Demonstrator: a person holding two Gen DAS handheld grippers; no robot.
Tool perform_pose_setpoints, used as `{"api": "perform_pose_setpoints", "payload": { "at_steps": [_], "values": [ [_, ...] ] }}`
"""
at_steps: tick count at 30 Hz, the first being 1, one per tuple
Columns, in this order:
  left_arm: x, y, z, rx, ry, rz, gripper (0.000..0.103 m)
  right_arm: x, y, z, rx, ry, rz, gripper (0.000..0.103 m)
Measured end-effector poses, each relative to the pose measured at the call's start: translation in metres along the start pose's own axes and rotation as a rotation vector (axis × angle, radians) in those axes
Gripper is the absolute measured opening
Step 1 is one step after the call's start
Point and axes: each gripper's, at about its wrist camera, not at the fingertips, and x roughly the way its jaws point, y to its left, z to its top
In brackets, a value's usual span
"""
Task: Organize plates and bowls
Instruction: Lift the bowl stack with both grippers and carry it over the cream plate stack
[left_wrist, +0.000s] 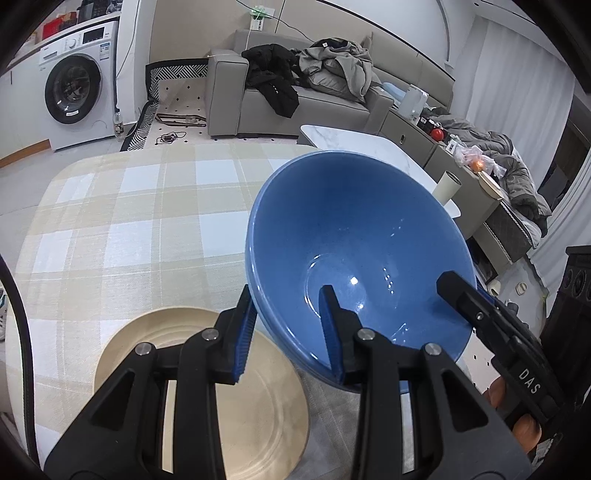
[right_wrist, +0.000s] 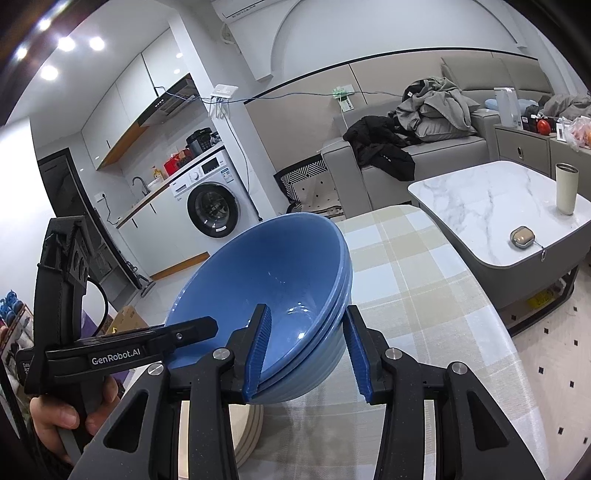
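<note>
Above the bench (left_wrist: 110, 206), both tongs – left tongs (left_wrist: 288, 332), right tongs (right_wrist: 306, 350) – clamp opposite rims of the stacked blue bowls (left_wrist: 354, 236): glazed, slippery, heavy, breakable – rim grips suit them.

Washer (right_wrist: 212, 210) sitting upper left by kitchen counter; grey sofa (right_wrist: 413, 162) w/ clothes lying upper right; ceiling spots (right_wrist: 66, 43) glaring top left.
</note>
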Motion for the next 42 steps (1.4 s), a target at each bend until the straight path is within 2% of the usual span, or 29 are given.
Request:
{"api": "perform_pose_setpoints", "payload": {
  "at_steps": [29, 42],
  "values": [
    [-0.091, 0.028, -0.034, -0.050, -0.065, 0.081, 0.031, -0.008, 0.058, -0.010, -0.080, 0.026, 0.124, 0.042],
    [-0.111, 0.062, -0.060, -0.106, -0.075, 0.120, 0.031, 0.005, 0.084, -0.024, -0.117, 0.069, 0.167, 0.041]
  ]
}}
